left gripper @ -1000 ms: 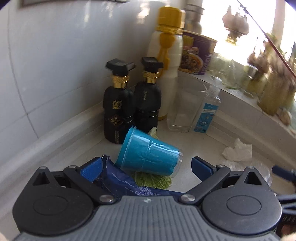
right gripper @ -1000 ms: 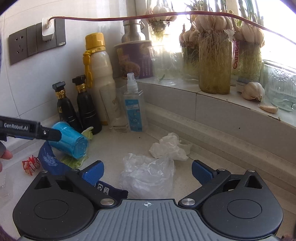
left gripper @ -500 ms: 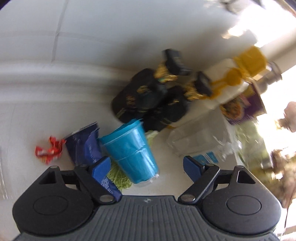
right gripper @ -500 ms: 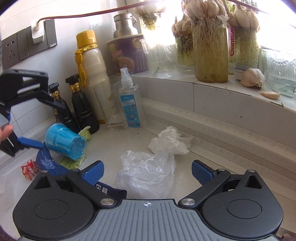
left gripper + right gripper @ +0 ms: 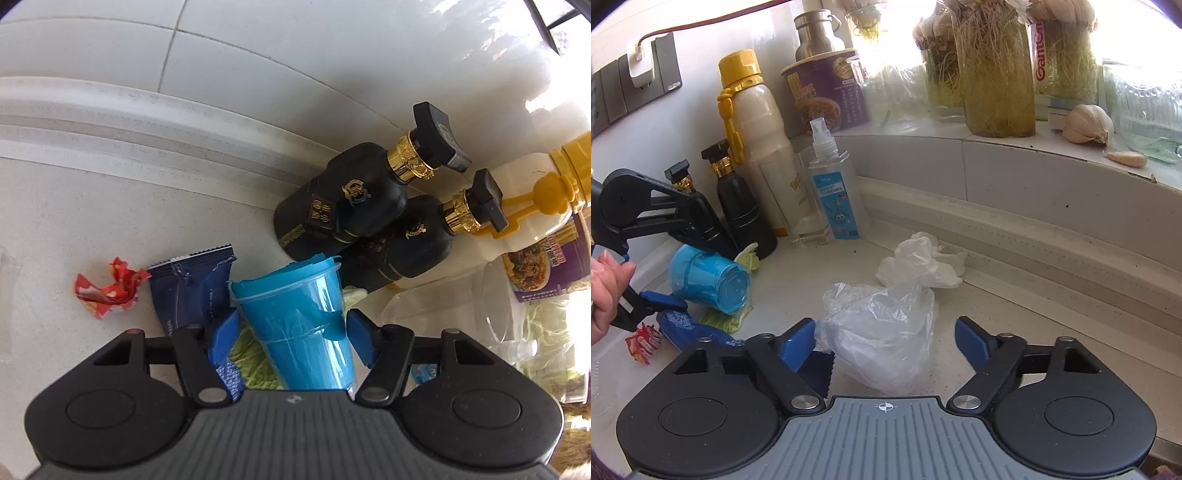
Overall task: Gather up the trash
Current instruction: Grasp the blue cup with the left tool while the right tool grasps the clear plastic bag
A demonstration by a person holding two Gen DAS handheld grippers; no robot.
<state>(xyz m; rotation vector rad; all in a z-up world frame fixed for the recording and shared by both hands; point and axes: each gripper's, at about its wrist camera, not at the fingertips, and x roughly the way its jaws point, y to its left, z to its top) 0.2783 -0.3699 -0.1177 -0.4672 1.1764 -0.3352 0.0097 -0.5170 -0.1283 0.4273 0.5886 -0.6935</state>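
Note:
A blue plastic cup lies on its side on the white counter, over a green leaf. My left gripper straddles the cup, its jaws closing, with the pads right at the cup's sides and no squeeze visible. A navy wrapper and a crumpled red wrapper lie to its left. In the right wrist view, my right gripper is closing around a clear plastic bag, with a gap still at the right pad. A white tissue lies behind the bag. There the left gripper brackets the cup.
Two black bottles stand right behind the cup by the tiled wall. A white bottle with a yellow cap, a spray bottle and a purple noodle tub fill the corner. Jars of sprouting garlic line the sill. A person's hand holds the left gripper.
The left gripper rolled, dropped over the blue cup, and its jaws narrowed onto the cup's sides. The right gripper stayed put while its jaws narrowed around the plastic bag.

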